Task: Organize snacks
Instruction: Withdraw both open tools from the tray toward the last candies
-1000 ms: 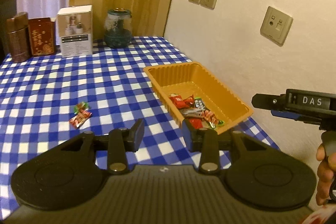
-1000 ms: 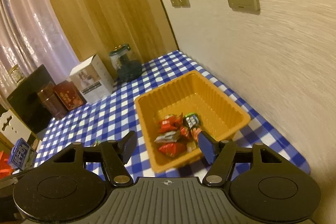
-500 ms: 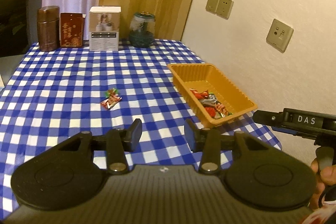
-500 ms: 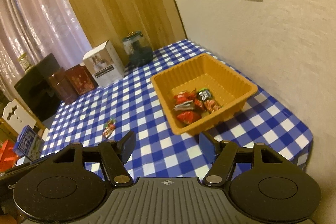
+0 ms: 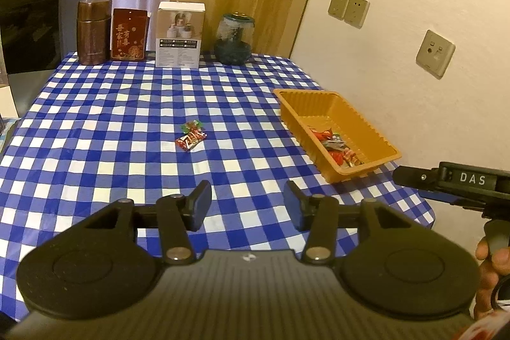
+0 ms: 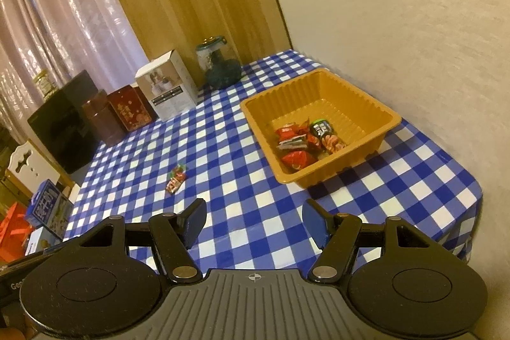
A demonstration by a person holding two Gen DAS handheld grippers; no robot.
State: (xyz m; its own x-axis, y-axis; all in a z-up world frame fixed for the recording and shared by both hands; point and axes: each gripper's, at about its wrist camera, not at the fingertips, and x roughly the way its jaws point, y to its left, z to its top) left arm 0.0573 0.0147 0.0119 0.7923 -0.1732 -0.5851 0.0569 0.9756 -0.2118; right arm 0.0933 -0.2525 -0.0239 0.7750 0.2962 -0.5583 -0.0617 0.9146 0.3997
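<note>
Held the left hand-held gripper (image 5: 247,206) above the near edge of the bench (image 5: 111,123), fingers spread wide with nothing between them. Held the right hand-held gripper (image 6: 253,220) likewise over the near bench edge, parted and empty.

Lay mid-bench, well apart from either gripper: two loose snacks (image 5: 190,136), a red wrapper with a smaller green-and-red one touching its far end. Sat near the wall on the right side of the bench: an orange tray (image 5: 381,137), holding a heap of wrapped snacks (image 6: 306,142) at its near end.

Showed the tray's contents only partly from the left wrist, half hidden behind the near wall. Showed them plainly from the right wrist: red packets, a silvery one, a dark green-topped one.

Lined up along the far edge: a brown canister (image 5: 94,31), a red tin (image 5: 130,34), a white box (image 5: 180,34) and a glass jar (image 5: 235,39).

Caught only from the left wrist: the side of the right device, lettered "DAS" (image 5: 471,179), with fingers (image 5: 492,273) wrapped round its handle. Caught only from the right wrist: a blue carton (image 6: 47,207) and red packaging (image 6: 12,231) off the bench's left side.
</note>
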